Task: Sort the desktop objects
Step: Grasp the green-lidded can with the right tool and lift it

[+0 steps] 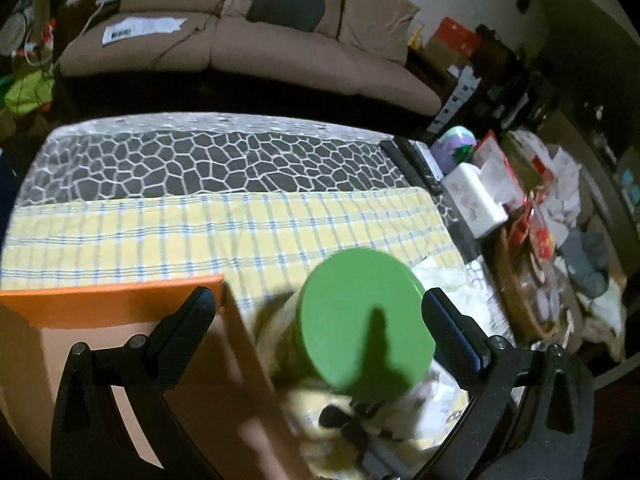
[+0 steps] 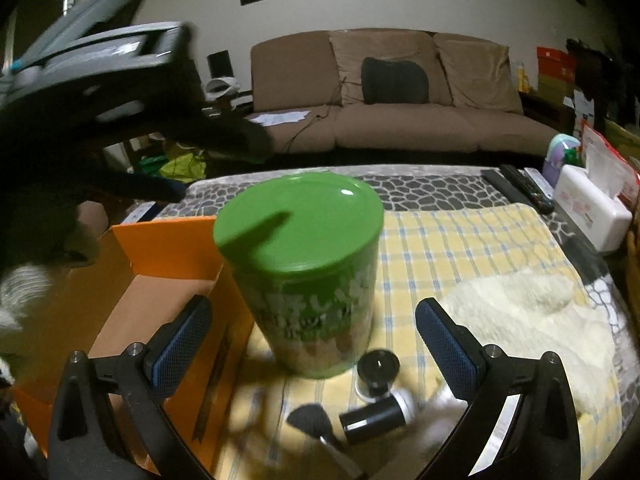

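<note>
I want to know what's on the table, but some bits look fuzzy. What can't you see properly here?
- Writing on the green canister: motion-blurred, unreadable, right wrist view.
- Orange cardboard box: its floor is partly behind the right gripper finger and cut by the frame edge.
- Makeup brush: handle blurred, right wrist view.
- Left wrist view: the canister's lid hides its side; small items below the left gripper are a smear.

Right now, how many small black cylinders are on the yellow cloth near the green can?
2. One black cylinder stands upright beside the green can; another lies on its side just in front. More may be hidden.
</note>
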The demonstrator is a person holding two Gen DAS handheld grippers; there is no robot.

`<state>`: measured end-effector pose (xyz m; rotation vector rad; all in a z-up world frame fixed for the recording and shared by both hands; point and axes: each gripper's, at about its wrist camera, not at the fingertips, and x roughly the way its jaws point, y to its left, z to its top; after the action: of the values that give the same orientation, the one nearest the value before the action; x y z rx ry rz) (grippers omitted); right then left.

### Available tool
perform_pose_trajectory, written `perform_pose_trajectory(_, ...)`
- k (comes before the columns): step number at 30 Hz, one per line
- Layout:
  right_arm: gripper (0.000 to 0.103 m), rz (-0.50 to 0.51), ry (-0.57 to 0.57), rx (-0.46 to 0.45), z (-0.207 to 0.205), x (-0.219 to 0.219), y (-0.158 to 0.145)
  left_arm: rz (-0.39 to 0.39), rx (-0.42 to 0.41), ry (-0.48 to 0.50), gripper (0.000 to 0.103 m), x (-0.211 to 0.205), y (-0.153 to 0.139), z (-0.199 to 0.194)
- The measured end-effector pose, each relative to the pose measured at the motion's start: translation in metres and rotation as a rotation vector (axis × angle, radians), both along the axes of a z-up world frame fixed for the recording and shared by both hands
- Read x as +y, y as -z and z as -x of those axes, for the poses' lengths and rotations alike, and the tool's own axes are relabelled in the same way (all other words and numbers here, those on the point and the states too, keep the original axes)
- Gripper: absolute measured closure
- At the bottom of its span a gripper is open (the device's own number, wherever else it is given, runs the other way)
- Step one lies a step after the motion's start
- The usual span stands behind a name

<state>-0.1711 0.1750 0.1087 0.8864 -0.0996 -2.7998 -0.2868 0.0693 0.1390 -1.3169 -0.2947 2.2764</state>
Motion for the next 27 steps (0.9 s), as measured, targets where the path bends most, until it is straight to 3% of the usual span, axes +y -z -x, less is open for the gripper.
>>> perform_pose_trajectory(4, 0.0, 0.011, -0.007, 0.011, 0.013, -0.004, 0.002, -0.07, -0.079, 0.037, 0.0, 0.006, 0.013, 0.02)
perform_pose_trajectory(9, 0.0, -0.006, -0.023, 0.011, 0.028, -0.01, 0.008, -0.051, -0.133, 0.111, 0.0, 0.019, 0.028, 0.026)
perform_pose_trajectory(14, 0.0, -0.034, -0.033, -0.001, 0.038, -0.017, 0.019, -0.067, -0.204, 0.191, 0.013, 0.03, 0.036, 0.027)
perform_pose_trajectory(20, 0.002, -0.039, -0.035, -0.021, 0.043, -0.017, 0.02, -0.011, -0.207, 0.216, 0.013, 0.037, 0.028, 0.022)
perform_pose_trajectory(27, 0.002, -0.057, -0.027, -0.009, 0.045, -0.021, 0.018, -0.003, -0.224, 0.212, 0.013, 0.035, 0.027, 0.023)
